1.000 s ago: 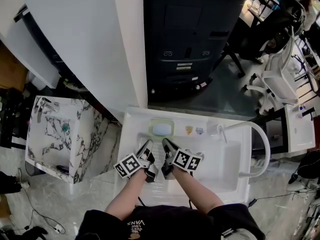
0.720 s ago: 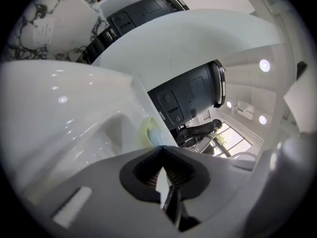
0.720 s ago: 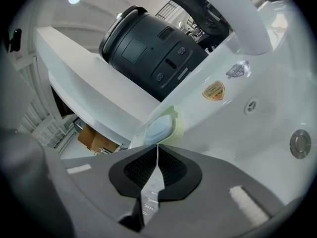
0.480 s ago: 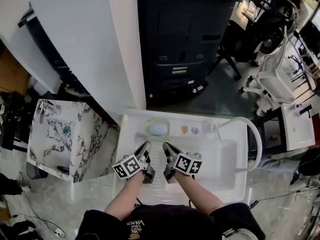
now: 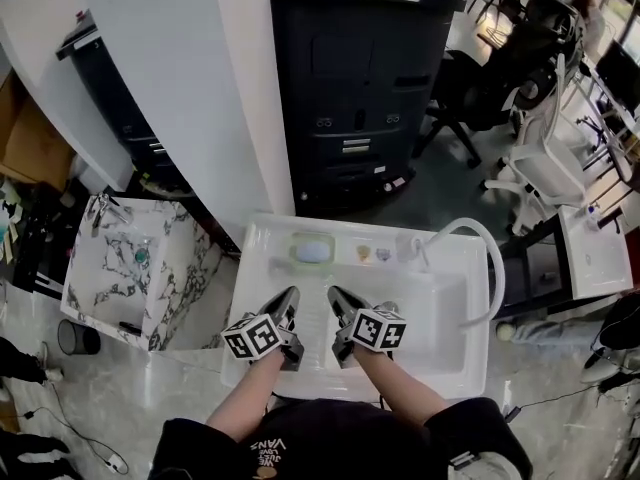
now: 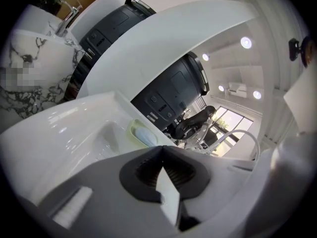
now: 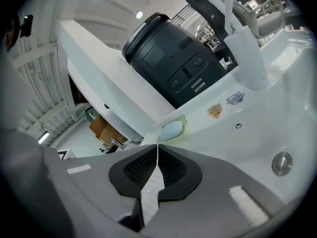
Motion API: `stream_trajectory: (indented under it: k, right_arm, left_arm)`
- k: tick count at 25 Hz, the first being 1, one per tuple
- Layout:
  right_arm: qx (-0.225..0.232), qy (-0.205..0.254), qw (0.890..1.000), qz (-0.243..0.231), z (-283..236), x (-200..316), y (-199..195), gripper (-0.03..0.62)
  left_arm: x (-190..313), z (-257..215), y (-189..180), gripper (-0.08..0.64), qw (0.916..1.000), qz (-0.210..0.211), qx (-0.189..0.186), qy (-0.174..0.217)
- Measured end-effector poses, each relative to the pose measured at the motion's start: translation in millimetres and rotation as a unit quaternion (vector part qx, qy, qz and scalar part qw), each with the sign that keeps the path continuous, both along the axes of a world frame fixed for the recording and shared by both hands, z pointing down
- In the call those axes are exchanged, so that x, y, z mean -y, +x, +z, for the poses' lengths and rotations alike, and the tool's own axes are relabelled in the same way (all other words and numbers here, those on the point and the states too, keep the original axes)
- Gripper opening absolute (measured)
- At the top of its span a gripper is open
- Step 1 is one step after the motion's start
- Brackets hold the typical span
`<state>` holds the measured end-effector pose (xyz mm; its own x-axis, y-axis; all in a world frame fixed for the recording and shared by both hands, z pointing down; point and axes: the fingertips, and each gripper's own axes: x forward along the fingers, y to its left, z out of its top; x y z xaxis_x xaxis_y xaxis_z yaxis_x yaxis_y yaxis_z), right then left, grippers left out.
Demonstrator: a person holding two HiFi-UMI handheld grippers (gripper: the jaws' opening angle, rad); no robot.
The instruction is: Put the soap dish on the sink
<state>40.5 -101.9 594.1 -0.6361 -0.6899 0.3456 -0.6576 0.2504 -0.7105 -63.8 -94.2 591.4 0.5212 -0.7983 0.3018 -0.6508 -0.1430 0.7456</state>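
An office-like lab: swivel chairs, desks, a freestanding sink.

The sink is smooth, glossy white, like glazed ceramic, with a shiny metal drain plug. The soap dish looks like pale green, faintly translucent plastic. The right gripper has a matt grey plastic shell and finely ribbed black pads, while the marble washbasin is polished white with black veins.

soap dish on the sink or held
On the sink: the soap dish rests on its back ledge; left gripper and right gripper shut, empty.
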Motion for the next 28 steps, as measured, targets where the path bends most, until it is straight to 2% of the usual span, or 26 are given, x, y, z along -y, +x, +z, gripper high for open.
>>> stream_trajectory:
  k: [7,15,28]
  right_arm:
    - [0.006,0.007,1.000,-0.013,-9,-25,13,0.012]
    - [0.008,0.019,0.999,-0.034,-17,-54,27,0.012]
    - [0.002,0.018,0.998,-0.065,-13,-94,51,0.012]
  left_arm:
    - [-34,-9,8,0.054,0.9998,-0.012,0.012,0.014]
    - [-70,-16,18,0.054,0.9984,-0.014,0.046,0.030]
    - [-113,-21,42,0.054,0.9967,-0.026,0.066,0.041]
